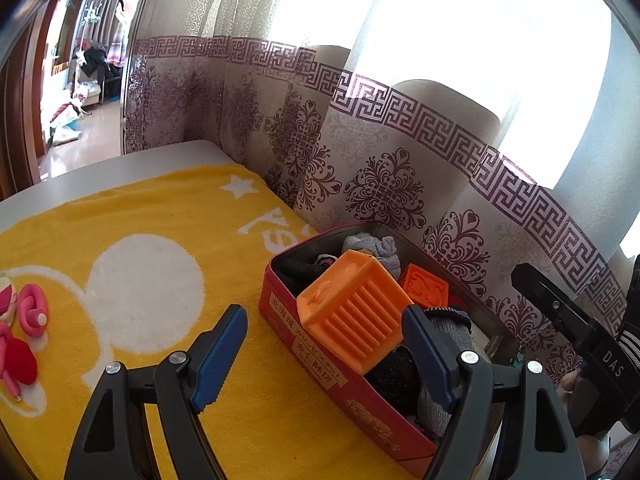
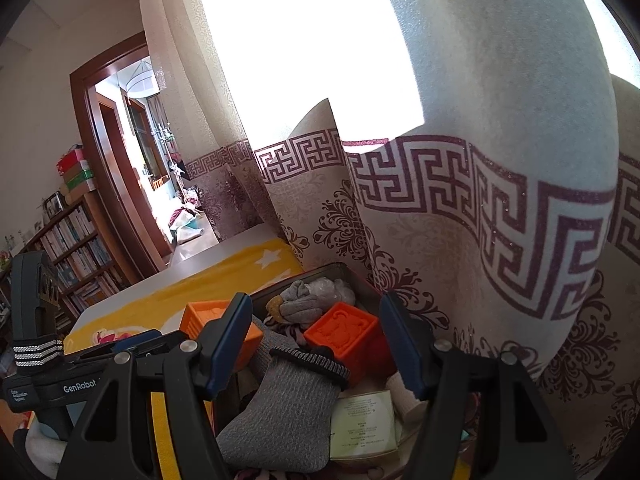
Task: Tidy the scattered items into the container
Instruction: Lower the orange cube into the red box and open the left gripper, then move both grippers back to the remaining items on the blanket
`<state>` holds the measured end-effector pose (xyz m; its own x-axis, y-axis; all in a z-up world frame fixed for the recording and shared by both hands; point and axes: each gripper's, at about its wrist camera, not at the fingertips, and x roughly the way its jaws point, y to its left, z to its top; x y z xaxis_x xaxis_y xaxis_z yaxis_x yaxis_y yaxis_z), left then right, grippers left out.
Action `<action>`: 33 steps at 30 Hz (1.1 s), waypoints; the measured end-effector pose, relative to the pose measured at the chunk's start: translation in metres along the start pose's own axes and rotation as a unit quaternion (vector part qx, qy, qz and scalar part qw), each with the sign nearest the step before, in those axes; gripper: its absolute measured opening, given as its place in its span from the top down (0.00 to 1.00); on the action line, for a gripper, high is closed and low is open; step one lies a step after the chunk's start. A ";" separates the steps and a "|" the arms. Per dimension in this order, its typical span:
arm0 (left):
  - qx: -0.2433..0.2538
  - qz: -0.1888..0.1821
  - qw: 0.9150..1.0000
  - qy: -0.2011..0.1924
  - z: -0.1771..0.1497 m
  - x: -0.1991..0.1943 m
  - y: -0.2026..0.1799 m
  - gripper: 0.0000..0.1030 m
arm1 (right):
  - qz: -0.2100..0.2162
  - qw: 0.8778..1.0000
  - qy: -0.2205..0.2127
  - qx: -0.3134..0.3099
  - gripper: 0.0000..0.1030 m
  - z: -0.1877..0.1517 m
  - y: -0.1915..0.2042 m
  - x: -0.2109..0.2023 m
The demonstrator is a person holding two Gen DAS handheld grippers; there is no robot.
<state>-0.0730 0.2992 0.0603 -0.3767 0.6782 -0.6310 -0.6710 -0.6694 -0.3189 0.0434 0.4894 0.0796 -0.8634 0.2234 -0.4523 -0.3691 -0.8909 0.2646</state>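
A red tin [image 1: 320,384] stands on a yellow towel [image 1: 140,208], packed with socks and blocks. A large ribbed orange block [image 1: 352,312] lies tilted on top of the contents. My left gripper [image 1: 326,312] is open around it, with neither pad pressing on it. A smaller orange block [image 1: 426,288] sits deeper in the tin. In the right wrist view my right gripper [image 2: 316,300] hangs open over the tin [image 2: 320,268]. A grey sock [image 2: 288,400] lies loose between its fingers, beside the small orange block [image 2: 344,336]. Pink toys [image 1: 28,312] lie on the towel at far left.
A patterned curtain [image 1: 380,184] hangs right behind the tin. The table's bare grey edge [image 1: 120,164] shows beyond the towel. A cream box with a label [image 2: 364,424] lies in the tin. A bookshelf [image 2: 76,240] and a doorway [image 2: 132,160] stand further back.
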 end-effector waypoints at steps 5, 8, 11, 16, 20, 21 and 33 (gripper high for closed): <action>0.005 0.010 1.000 0.026 -0.003 0.020 -0.001 0.21 | 0.000 1.000 0.000 0.001 0.31 0.000 0.000 0.000; 0.016 0.015 0.999 0.026 -0.001 0.025 -0.004 0.21 | -0.001 1.000 -0.001 0.004 0.31 0.000 -0.001 0.000; 0.021 0.028 0.999 0.022 0.005 0.029 -0.003 0.20 | 0.000 1.000 0.001 0.004 0.31 -0.001 0.000 0.001; 0.021 0.043 0.998 0.029 0.003 0.035 0.004 0.08 | 0.002 1.000 0.001 0.001 0.31 -0.002 0.003 0.000; 0.026 0.050 0.998 0.042 -0.001 0.034 0.005 0.08 | 0.003 1.000 0.002 0.002 0.31 -0.003 0.003 -0.001; 0.032 0.053 0.997 0.050 -0.003 0.035 0.004 0.08 | 0.003 1.000 0.002 0.002 0.31 -0.003 0.004 -0.001; 0.025 0.080 0.995 0.049 0.010 0.047 0.013 0.02 | 0.009 1.000 0.005 -0.003 0.29 -0.007 0.011 0.001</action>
<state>-0.1057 0.3261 0.0334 -0.4182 0.5298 -0.7379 -0.6402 -0.7482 -0.1744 0.0412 0.4772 0.0766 -0.8669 0.2027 -0.4555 -0.3510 -0.8970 0.2688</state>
